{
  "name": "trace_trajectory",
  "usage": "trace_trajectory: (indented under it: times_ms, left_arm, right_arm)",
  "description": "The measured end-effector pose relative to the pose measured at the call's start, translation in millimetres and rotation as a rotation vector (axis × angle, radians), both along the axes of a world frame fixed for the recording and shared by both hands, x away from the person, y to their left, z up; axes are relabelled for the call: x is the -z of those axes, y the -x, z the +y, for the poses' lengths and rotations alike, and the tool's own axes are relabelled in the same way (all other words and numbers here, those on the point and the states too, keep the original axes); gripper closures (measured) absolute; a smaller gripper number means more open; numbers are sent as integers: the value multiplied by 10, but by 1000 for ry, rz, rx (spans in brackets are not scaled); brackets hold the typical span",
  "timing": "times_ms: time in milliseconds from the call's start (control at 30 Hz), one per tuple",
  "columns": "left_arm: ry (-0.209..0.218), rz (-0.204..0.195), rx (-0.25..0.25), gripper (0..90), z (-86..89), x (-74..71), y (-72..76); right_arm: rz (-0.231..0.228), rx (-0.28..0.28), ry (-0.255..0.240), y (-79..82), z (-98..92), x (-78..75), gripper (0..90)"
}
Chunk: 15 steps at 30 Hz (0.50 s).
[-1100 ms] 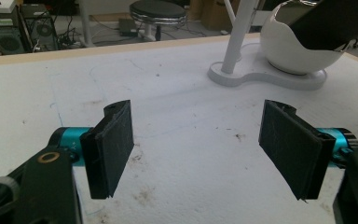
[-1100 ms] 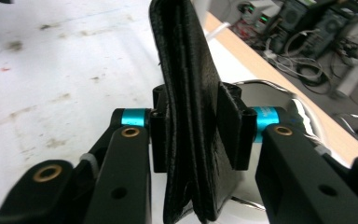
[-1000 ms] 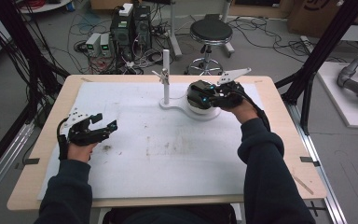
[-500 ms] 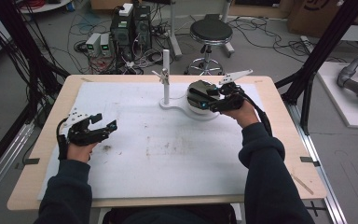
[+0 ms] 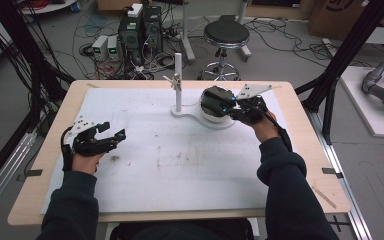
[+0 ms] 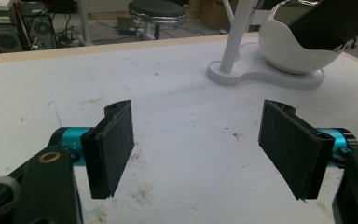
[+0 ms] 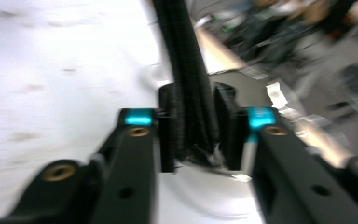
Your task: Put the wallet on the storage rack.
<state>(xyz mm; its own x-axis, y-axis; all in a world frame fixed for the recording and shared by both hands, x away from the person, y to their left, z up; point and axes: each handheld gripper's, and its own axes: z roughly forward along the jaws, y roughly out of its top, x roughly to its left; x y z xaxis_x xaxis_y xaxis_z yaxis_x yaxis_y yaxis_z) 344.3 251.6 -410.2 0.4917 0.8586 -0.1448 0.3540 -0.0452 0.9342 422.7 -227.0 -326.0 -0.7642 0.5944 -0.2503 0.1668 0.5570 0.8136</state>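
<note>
The right gripper [image 5: 232,107] is seen in the high view at the far right part of the table [image 5: 310,150], held over a white bowl [image 5: 215,117] that sits on a white stand base [image 5: 190,112]; a thin white post [image 5: 178,82] rises from the same base just beside the bowl. A black, flat, strap-like object [image 7: 186,70] is clamped between the pads of this gripper, as shown in the right gripper view, where its lower end is pinched over the bowl's white rim [image 7: 205,196]. The jaws have just been closing, and the black object is gripped between them. That view is blurred, so what the object is cannot be told. In the high view a dark mass [image 5: 215,100] is seen resting in or over the bowl, touching the gripper's tips. The left gripper [image 5: 112,137] is held low over the white sheet [image 5: 180,165] at the left side of the table, well apart from the bowl. Its jaws are spread wide and nothing lies between them, as shown in the left gripper view, where the two pads [image 6: 114,144] stand far from each other above the stained sheet. In that same view the bowl [image 6: 293,51] and the post [image 6: 235,32] are seen ahead at upper right, with a dark object [image 6: 335,23] leaning over the bowl's top.
</note>
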Motion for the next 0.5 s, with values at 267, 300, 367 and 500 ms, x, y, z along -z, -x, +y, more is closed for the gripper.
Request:
trace_trajectory:
  times_ms: [267, 300, 367, 500]
  left_arm:
    - [5, 7, -3, 267, 0, 6, -9]
    - [6, 5, -2, 267, 1, 6, -8]
    - [7, 5, -1, 267, 0, 5, -7]
    - [11, 8, -1, 267, 6, 6, -8]
  right_arm:
    - [-113, 15, 74, -62, -79, -214, 774]
    - [-139, 6, 104, -77, -87, -242, 774]
    - [-184, -22, 181, -93, -85, -282, 774]
    - [-194, -84, 282, -136, -52, -209, 772]
